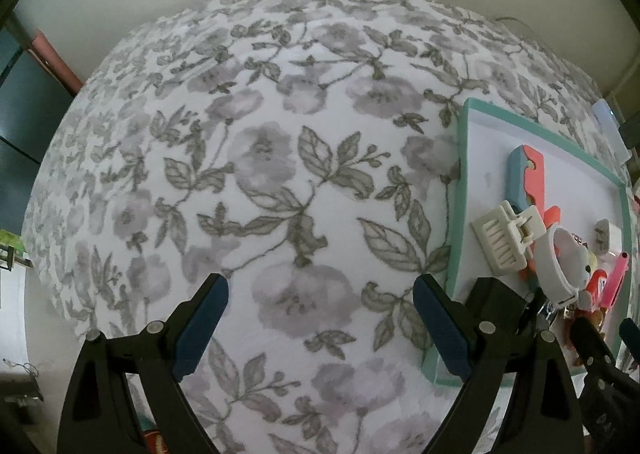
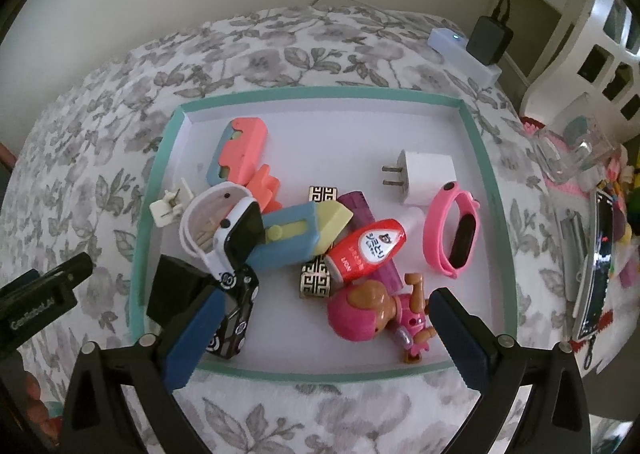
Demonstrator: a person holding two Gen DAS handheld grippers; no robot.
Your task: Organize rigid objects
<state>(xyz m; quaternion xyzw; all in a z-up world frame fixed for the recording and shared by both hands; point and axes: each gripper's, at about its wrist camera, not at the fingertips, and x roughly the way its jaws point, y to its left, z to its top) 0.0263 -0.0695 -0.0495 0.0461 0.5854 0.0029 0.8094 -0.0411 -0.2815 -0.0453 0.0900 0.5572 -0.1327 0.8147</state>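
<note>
A teal-rimmed white tray on the floral cloth holds several small objects: a pink band watch, a white plug adapter, a red tube, a pink-haired doll, a white watch, a blue and yellow block and a coral and blue piece. My right gripper is open and empty above the tray's near edge. My left gripper is open and empty over the cloth, left of the tray. A cream hair clip lies at the tray's left side.
The floral cloth covers the table. A white power strip and black charger sit at the far right. Clear boxes and clutter lie right of the tray. The left gripper's body shows at the tray's left.
</note>
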